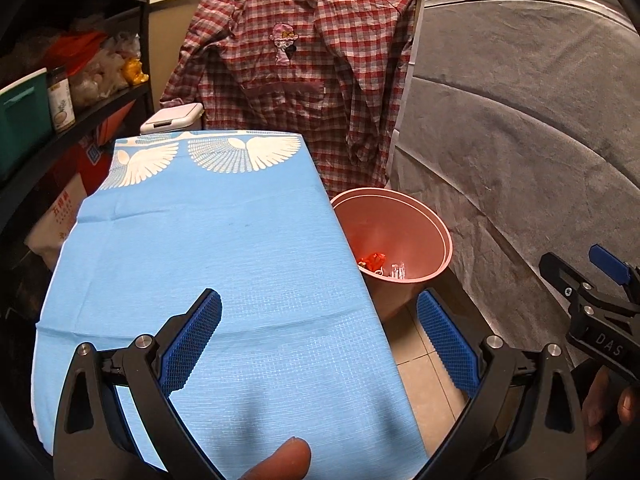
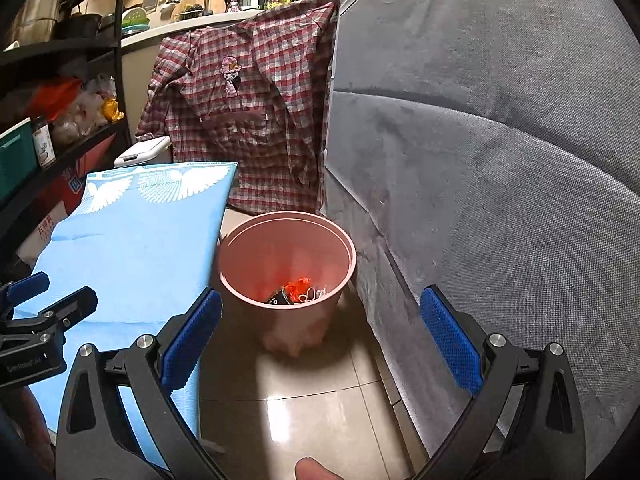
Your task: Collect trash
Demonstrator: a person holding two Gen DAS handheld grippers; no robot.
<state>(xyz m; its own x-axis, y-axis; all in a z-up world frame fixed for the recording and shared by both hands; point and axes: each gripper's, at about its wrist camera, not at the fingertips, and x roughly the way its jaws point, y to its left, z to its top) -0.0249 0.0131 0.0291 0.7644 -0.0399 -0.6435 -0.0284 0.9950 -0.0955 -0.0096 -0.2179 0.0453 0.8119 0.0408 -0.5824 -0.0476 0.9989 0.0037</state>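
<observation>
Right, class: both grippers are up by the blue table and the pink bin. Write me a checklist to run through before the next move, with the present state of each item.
1. Left gripper open and holding nothing: ok.
2. Right gripper open and holding nothing: ok.
3. Pink bin upright, mouth unblocked: ok.
4. Trash already in the bin, red wrapper at the bottom: ok.
5. Blue tablecloth free of trash in the part shown: ok.
6. More trash on the floor or elsewhere: cannot tell, none in view.
</observation>
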